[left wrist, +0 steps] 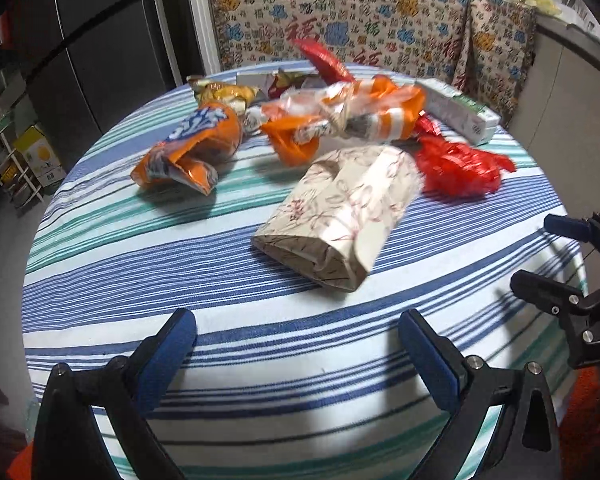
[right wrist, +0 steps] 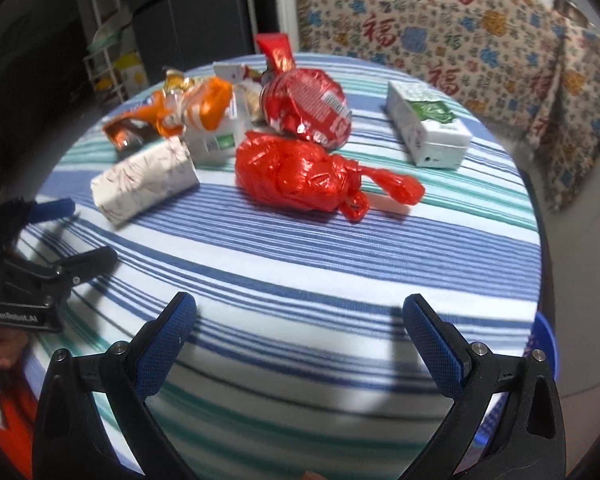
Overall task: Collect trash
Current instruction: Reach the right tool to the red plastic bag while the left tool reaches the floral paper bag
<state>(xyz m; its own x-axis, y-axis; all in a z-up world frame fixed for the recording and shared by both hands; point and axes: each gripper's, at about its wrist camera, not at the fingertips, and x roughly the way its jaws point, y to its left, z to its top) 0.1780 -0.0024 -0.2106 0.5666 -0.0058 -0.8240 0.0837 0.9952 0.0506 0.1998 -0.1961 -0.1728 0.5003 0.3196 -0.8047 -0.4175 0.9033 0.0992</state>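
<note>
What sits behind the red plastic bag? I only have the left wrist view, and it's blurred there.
Observer: A puffed red foil snack bag sits right behind the red plastic bag, touching it.
Operator: Is the plastic bag tied?
Observer: Yes, it is knotted, and its handles trail off to the right in the right wrist view.
Operator: Anything past the table's right edge?
Observer: A blue object shows just beyond the table. I cannot tell what it is.
</note>
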